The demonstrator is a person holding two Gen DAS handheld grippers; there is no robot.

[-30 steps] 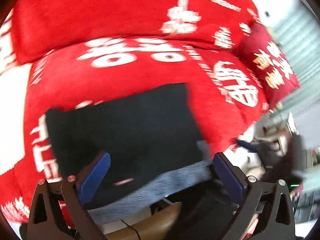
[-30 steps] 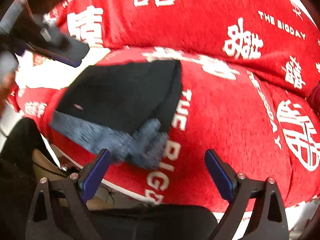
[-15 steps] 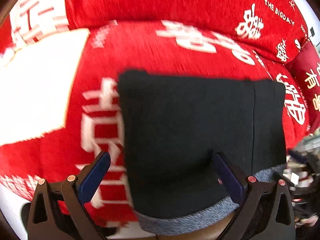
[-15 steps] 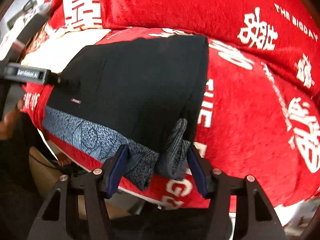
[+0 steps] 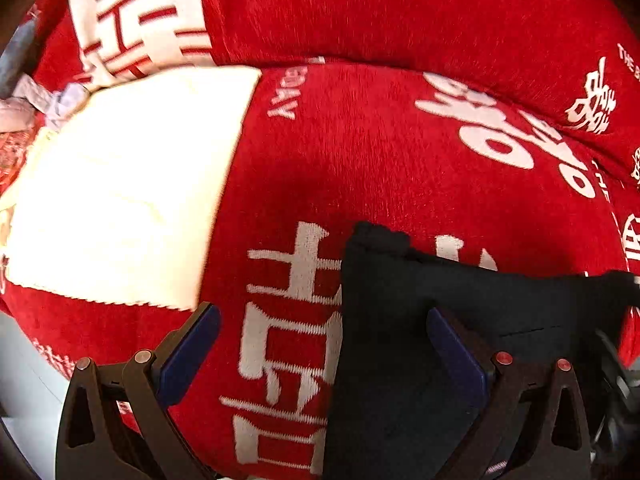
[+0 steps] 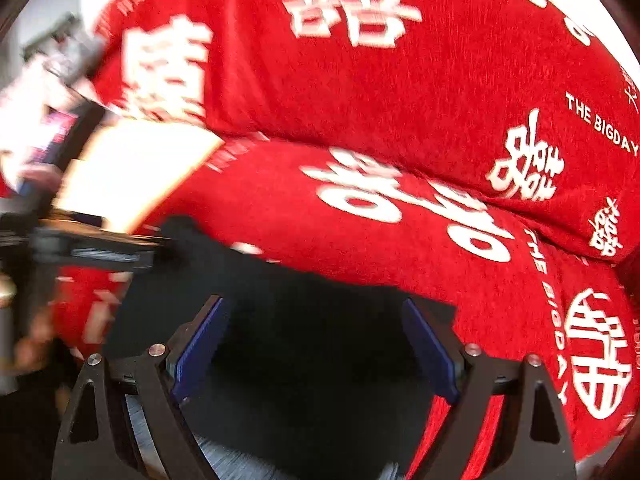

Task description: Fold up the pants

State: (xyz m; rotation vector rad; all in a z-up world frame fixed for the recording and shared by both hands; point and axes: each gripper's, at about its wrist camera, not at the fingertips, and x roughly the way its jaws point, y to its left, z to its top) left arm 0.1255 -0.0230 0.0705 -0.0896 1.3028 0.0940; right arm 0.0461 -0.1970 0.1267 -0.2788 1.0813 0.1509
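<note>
The black pants [image 5: 400,360] lie folded on the red sofa cover [image 5: 400,152]. My left gripper [image 5: 322,316] is open and points steeply down over the pants' left edge. Its left finger is above the red cover, its right finger above the black cloth. In the right wrist view the pants [image 6: 312,340] fill the lower middle, with their grey waistband [image 6: 232,464] at the bottom edge. My right gripper [image 6: 316,308] hovers over them with its jaws wide and opening; the cloth lies under the gap and the pads do not press on it. The left gripper [image 6: 100,252] shows blurred at the left there.
A folded white cloth [image 5: 120,200] lies on the seat left of the pants, also the white cloth [image 6: 132,168] in the right wrist view. The red backrest [image 6: 400,72] with white lettering rises behind. Pale crumpled clothes [image 5: 36,108] sit at the far left.
The left gripper slid left across the pants to their left edge, bringing the white cloth into view. The right gripper narrowed around the grey waistband end, then widened again and moved in over the black cloth.
</note>
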